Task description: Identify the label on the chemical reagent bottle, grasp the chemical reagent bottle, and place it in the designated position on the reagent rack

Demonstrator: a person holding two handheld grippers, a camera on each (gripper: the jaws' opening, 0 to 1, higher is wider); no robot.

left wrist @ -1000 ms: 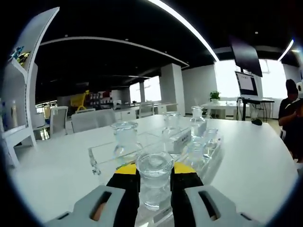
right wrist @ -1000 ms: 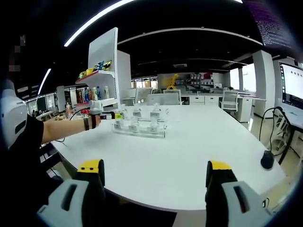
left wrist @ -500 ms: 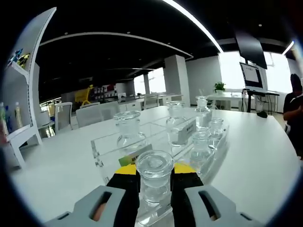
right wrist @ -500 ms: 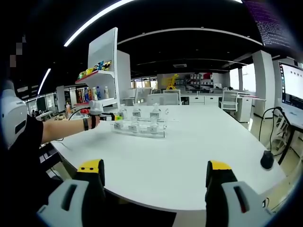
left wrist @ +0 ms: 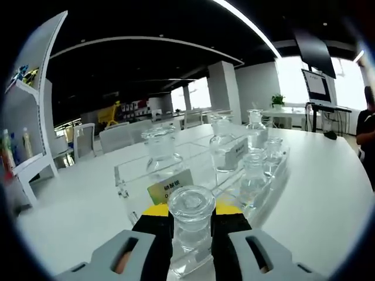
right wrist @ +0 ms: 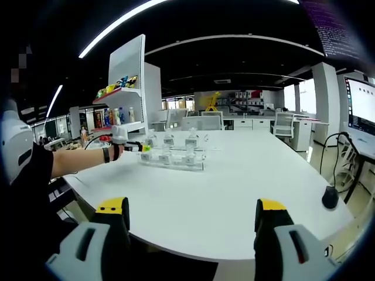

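Note:
My left gripper [left wrist: 191, 231] is shut on a clear glass reagent bottle [left wrist: 191, 222] with a round stopper, held right at the near end of the clear acrylic reagent rack [left wrist: 137, 181]. The rack holds several more clear bottles, one of them [left wrist: 160, 153] behind a green-and-white label [left wrist: 170, 185]. In the right gripper view the same rack [right wrist: 173, 159] stands far off on the white table [right wrist: 234, 193], and the left gripper [right wrist: 139, 144] touches its left end, carried by a person's outstretched arm [right wrist: 76, 159]. My right gripper [right wrist: 191, 225] is open over the table's near edge, with nothing between its fingers.
A white shelf unit [right wrist: 126, 88] with coloured bottles stands at the left beyond the table. A black mouse [right wrist: 330, 198] with a cable lies at the table's right edge. Chairs and desks fill the far room. A person [left wrist: 366, 137] stands at the right by a screen.
The left gripper has carried the bottle closer to the rack, which now looms larger with its label readable. The right gripper has stayed put.

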